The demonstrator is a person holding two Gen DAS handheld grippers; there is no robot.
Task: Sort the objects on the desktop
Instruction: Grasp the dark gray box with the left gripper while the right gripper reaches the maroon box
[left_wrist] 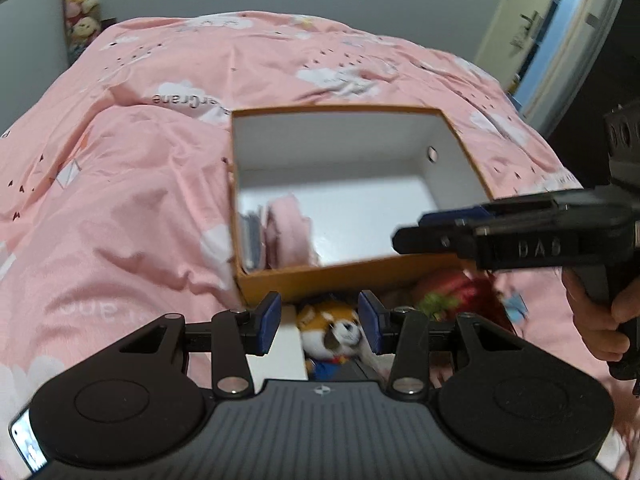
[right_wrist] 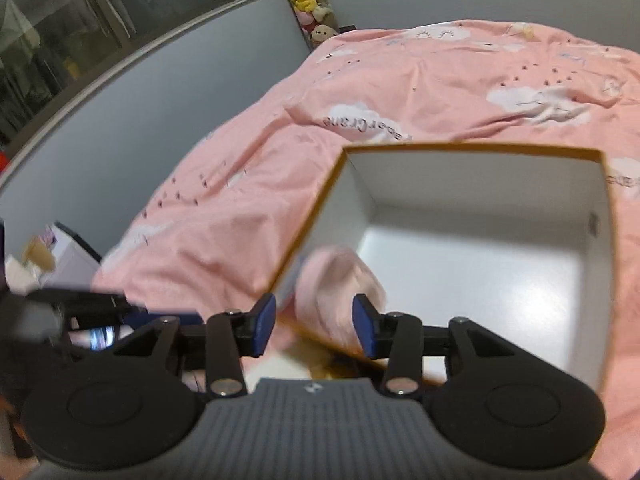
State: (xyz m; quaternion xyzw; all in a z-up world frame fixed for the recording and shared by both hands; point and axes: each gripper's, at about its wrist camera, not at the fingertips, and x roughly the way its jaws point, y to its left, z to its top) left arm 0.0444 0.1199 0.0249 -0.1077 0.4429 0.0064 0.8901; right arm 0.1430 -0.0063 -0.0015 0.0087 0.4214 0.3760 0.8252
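Hand [left_wrist: 600,320] gripping right tool [left_wrist: 412,236] handle, tool reaching level over orange box [left_wrist: 320,280] on pink bed [left_wrist: 120,200], fingers released above pink cloth [right_wrist: 336,280] inside box, left tool [left_wrist: 318,322] released, tilted down over fox plush [left_wrist: 332,332], bedding lettered "Crane", upside down.

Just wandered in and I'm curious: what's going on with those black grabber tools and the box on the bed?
A person is tidying small things into an open orange box that sits on a pink quilt. They hold a two-finger grabber in each hand. The right gripper is open at the box's near corner, with a pink soft item lying inside just beyond it. The left gripper hangs open and empty over a small fox plush in front of the box, beside a red toy.
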